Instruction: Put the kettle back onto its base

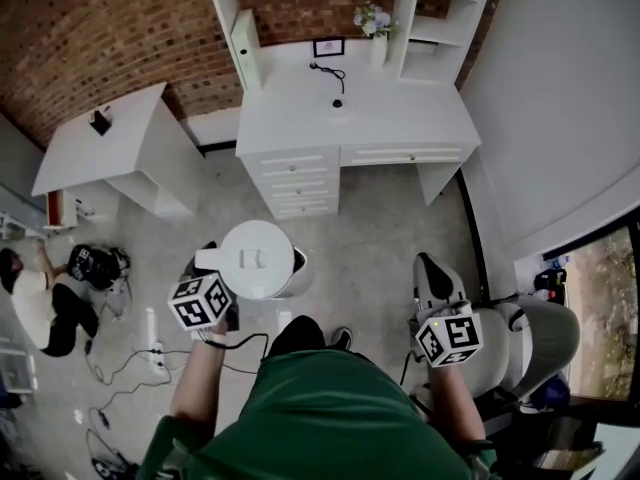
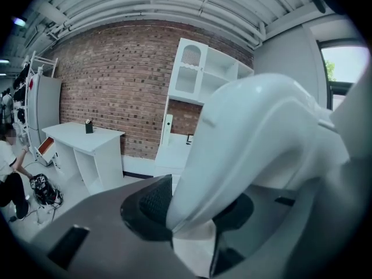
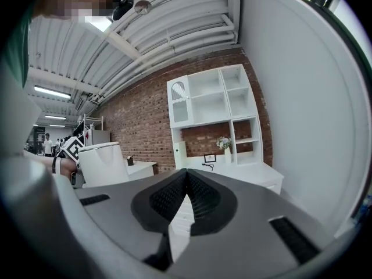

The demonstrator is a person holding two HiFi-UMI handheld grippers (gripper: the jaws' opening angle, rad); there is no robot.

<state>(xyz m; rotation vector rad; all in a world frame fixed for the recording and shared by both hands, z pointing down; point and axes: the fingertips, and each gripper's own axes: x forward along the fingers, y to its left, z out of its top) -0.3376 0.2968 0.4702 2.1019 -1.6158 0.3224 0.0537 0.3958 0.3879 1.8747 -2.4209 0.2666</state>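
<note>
Rough brick wall (image 1: 100, 28) beyond; left tongs (image 2: 193, 214) tight on curved handle (image 2: 256, 132) of smooth white kettle (image 1: 257, 258), right tongs (image 3: 186, 173) together, empty.

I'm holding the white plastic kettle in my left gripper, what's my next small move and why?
Probably carry the white plastic kettle forward to the white desk: the left gripper grips its handle, and what looks like its small dark corded base sits on that desktop, ahead.

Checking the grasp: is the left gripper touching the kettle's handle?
Touching. In the left gripper view, the left gripper is clamped on the white kettle handle, with no gap on either side.
</note>
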